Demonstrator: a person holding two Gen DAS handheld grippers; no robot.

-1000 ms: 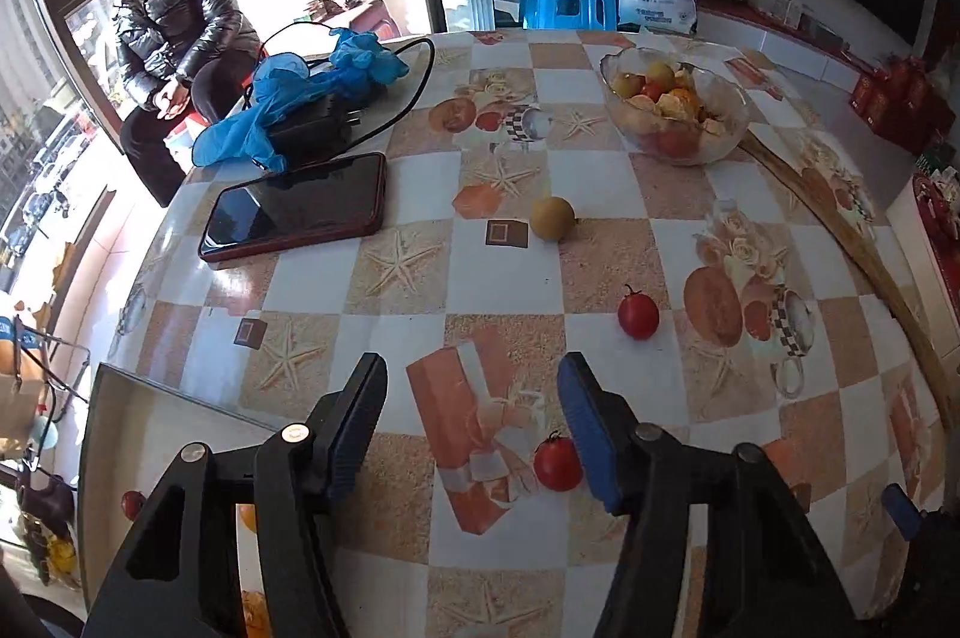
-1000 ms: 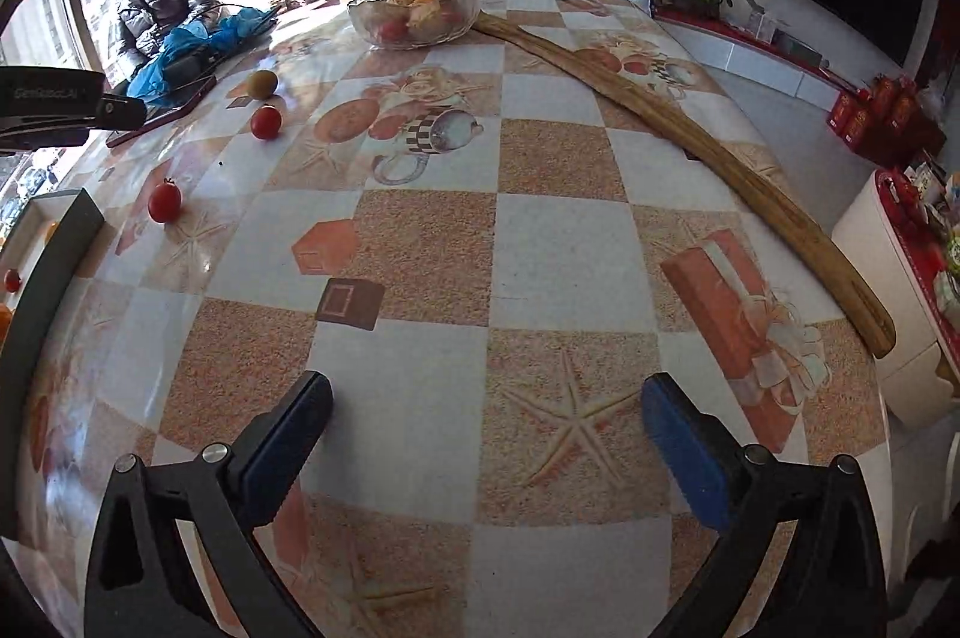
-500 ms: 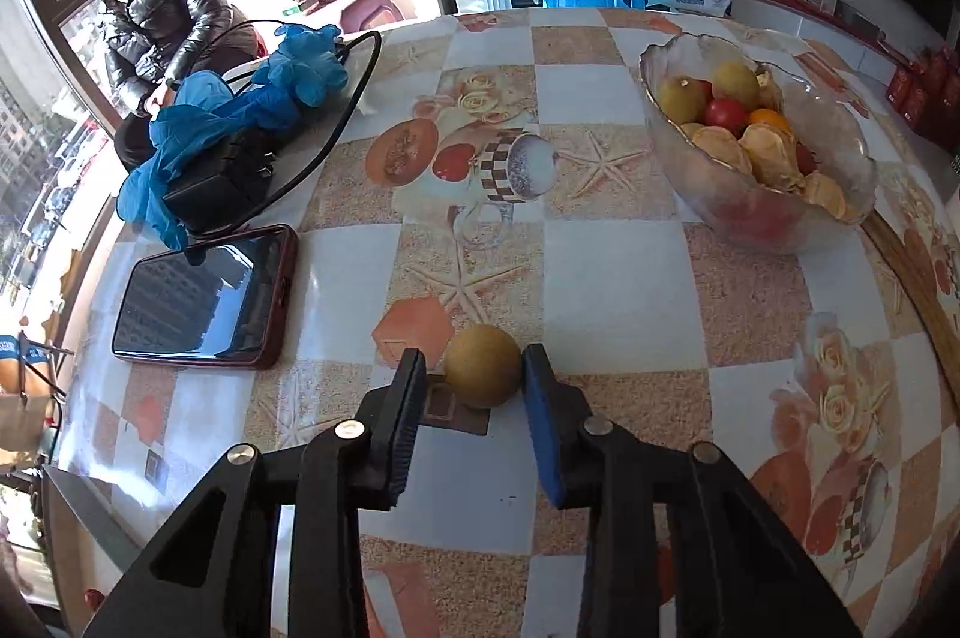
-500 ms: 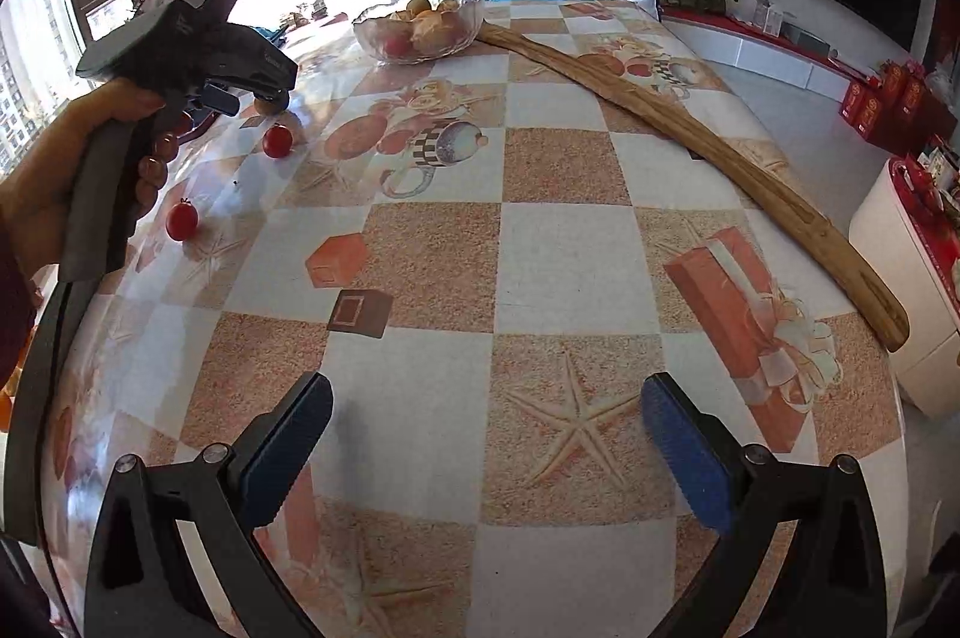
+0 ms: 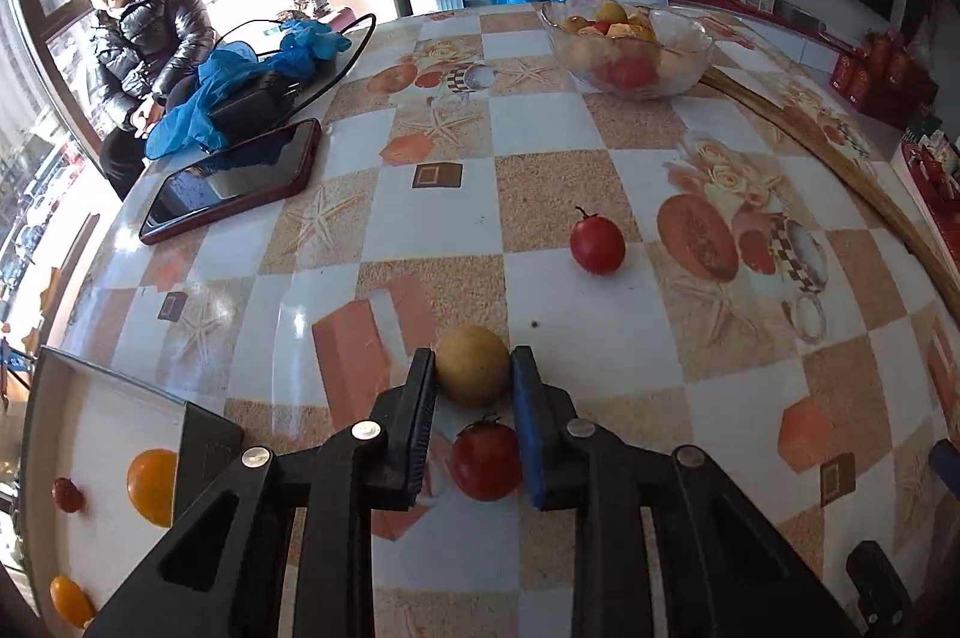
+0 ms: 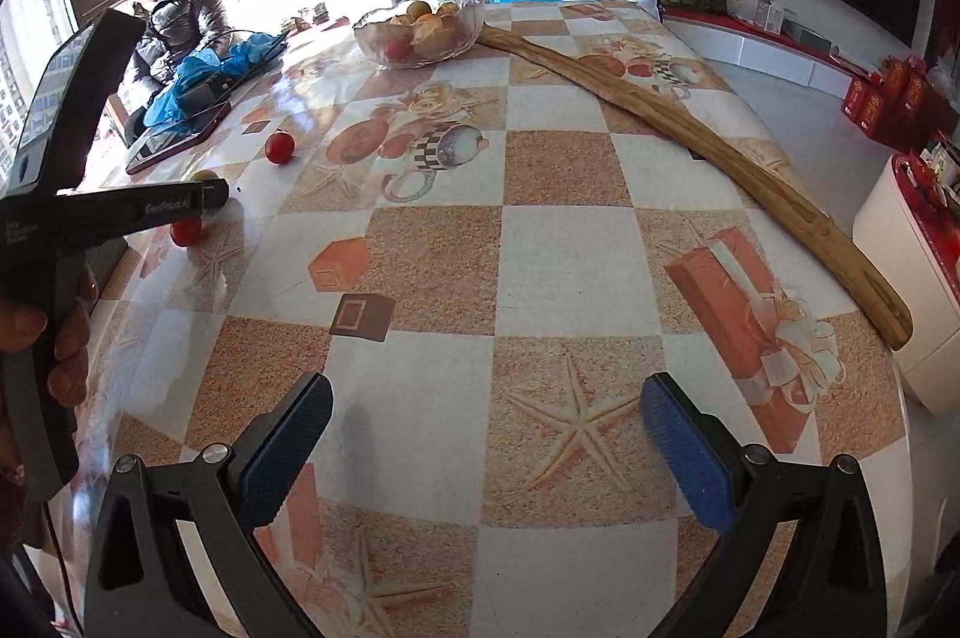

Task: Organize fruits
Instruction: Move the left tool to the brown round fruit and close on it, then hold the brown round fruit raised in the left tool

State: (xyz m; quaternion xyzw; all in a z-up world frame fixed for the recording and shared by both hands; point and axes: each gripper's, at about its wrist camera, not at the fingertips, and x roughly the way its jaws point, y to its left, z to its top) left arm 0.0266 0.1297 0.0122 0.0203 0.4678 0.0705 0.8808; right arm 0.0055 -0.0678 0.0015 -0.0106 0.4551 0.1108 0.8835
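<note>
Since half a second ago you have carried the brown fruit (image 5: pixel 471 373) back from near the phone (image 5: pixel 234 179) toward the near edge of the desk (image 5: pixel 558 194). Your left gripper (image 5: pixel 468 368) has its jaws clamped on that round fruit, one pad touching each side, and it hangs above a red tomato (image 5: pixel 485 460) lying on the desk just beneath. A second tomato (image 5: pixel 596 246) sits farther out, well apart. To the left, past the desk edge, a white tray (image 5: pixel 90 398) holds an orange fruit (image 5: pixel 151 485), a small red one (image 5: pixel 66 494) and another orange one (image 5: pixel 69 601). At the far end a glass bowl (image 5: pixel 630 44) is full of fruit.

Your right gripper (image 6: pixel 486 449) hangs over the checked cloth with its jaws spread wide and nothing between them. A long wooden strip (image 6: pixel 708 152) lies across the desk beyond it.
</note>
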